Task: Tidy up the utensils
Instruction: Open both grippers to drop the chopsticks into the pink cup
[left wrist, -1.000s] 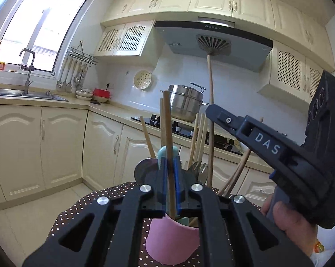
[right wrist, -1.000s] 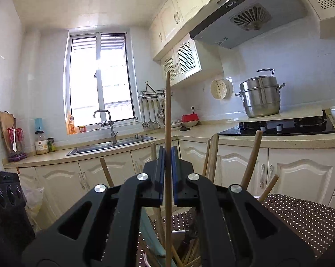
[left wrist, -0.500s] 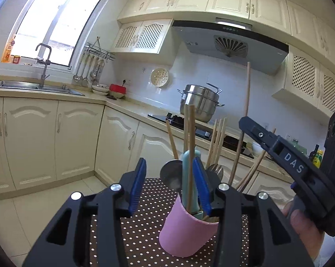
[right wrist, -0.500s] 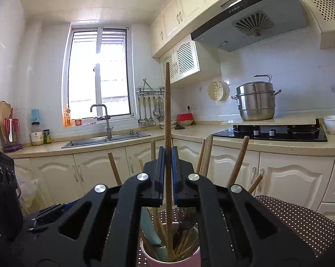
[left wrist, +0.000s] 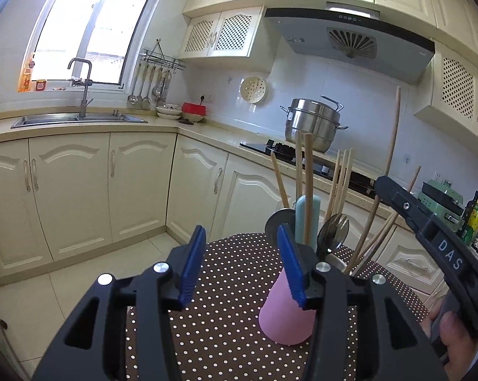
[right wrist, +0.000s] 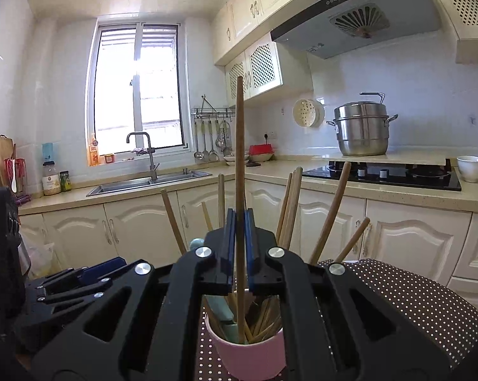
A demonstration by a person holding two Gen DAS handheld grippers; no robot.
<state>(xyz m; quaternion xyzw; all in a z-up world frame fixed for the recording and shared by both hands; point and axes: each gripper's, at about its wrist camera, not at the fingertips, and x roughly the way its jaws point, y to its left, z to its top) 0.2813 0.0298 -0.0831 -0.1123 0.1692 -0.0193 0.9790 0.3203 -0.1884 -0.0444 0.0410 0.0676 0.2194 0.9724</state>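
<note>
Holding a long wooden stick (right wrist: 239,165) upright, your right claw (right wrist: 239,250) was clenched on it, with the stick's lower end already down inside the pink cup (right wrist: 250,354) just below the claw. That cup stood on the dotted tabletop (right wrist: 407,298) and was crowded with other wooden handles leaning outward on both sides of the claw.

Your left claw (left wrist: 240,268) was released and its jaws were opening, with nothing between them; in its view the cup (left wrist: 284,317) sat just behind its right finger, with spoons (left wrist: 334,228) and a pale blue handle (left wrist: 315,212) poking up above it.

You had several ways to spoil this. If you let go while the stick was tall and near vertical, it could tip over against the others and lever the light cup sideways. If you pushed it lower, its tip could jam among the packed handles and drag the cup along the cloth. Your left claw's right finger sat very near the cup wall, so a small swing toward it could knock the cup. The two claws were also close together over the cup, so crossing paths could bump them.
</note>
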